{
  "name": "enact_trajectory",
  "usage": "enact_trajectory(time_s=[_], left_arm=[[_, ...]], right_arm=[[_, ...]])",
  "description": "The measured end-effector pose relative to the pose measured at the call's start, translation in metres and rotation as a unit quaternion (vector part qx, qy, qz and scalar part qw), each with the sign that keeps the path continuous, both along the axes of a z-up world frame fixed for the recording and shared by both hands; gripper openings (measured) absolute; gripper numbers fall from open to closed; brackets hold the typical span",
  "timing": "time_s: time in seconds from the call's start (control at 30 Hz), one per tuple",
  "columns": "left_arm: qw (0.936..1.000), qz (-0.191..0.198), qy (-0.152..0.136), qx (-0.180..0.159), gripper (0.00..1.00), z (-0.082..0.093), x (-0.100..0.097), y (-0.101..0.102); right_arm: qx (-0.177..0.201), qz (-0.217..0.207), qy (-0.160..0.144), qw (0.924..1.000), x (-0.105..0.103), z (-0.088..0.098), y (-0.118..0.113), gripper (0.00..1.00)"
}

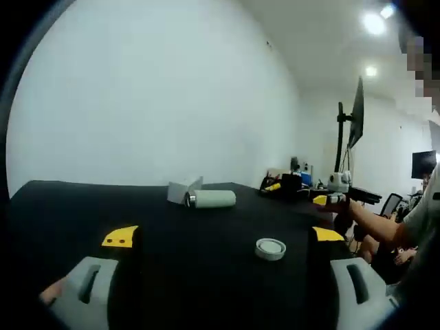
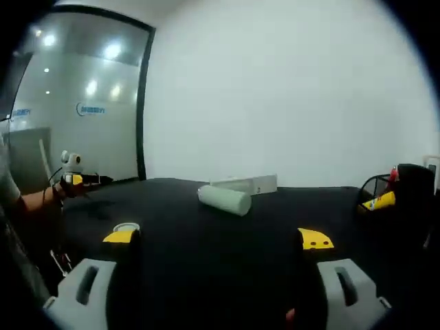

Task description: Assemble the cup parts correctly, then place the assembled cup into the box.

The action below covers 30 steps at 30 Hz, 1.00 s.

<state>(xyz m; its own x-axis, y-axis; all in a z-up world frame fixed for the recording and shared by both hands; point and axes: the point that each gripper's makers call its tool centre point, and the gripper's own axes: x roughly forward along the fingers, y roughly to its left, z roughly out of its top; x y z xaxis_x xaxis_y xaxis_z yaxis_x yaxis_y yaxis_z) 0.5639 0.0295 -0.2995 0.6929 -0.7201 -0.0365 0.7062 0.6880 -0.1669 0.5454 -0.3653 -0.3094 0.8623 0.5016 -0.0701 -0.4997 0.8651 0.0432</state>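
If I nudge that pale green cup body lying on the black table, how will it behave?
The cup body lies on its side on the table, so it will probably roll if pushed across its length. Its smooth round wall may slip between jaws. It looks rigid, probably light if empty.

low over table (image 1: 206, 261), facing wall, sharing cup (image 2: 225, 199)

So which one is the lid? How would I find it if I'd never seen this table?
Start at the big black table. Far back, near the white wall, lies the pale green cup body on its side, beside a white box. Much nearer the left gripper sits the lid by itself: small, round, flat and whitish, while the cup body is a long tube.
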Motion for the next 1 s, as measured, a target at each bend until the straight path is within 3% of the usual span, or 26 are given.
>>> enact_trajectory(time_s=[0.13, 0.27, 0.43, 0.6, 0.77, 1.0], left_arm=[[1.0000, -0.003, -0.003, 0.001, 0.96, 0.000, -0.003, -0.002], [0.9998, -0.012, -0.008, 0.012, 0.90, 0.000, -0.005, -0.003], [0.9997, -0.023, -0.006, 0.002, 0.81, 0.006, 0.000, -0.005], [0.9998, -0.014, -0.008, -0.014, 0.89, 0.012, 0.012, -0.002], [0.9998, -0.019, -0.006, -0.006, 0.89, 0.014, 0.024, -0.003], [0.9996, -0.025, -0.008, -0.007, 0.88, 0.013, 0.043, -0.003]], right_arm=[[-0.013, 0.002, 0.006, 0.9999, -0.002, -0.003, 0.004, 0.86], [-0.015, 0.026, 0.013, 0.9995, -0.001, 0.001, 0.003, 0.67], [-0.050, 0.066, 0.025, 0.9963, 0.004, 0.018, 0.016, 0.66], [-0.122, 0.105, 0.060, 0.9852, 0.021, 0.043, 0.031, 0.66], [-0.181, 0.140, 0.069, 0.9710, 0.044, 0.068, 0.043, 0.62], [-0.232, 0.173, 0.096, 0.9523, 0.084, 0.082, 0.062, 0.61]])
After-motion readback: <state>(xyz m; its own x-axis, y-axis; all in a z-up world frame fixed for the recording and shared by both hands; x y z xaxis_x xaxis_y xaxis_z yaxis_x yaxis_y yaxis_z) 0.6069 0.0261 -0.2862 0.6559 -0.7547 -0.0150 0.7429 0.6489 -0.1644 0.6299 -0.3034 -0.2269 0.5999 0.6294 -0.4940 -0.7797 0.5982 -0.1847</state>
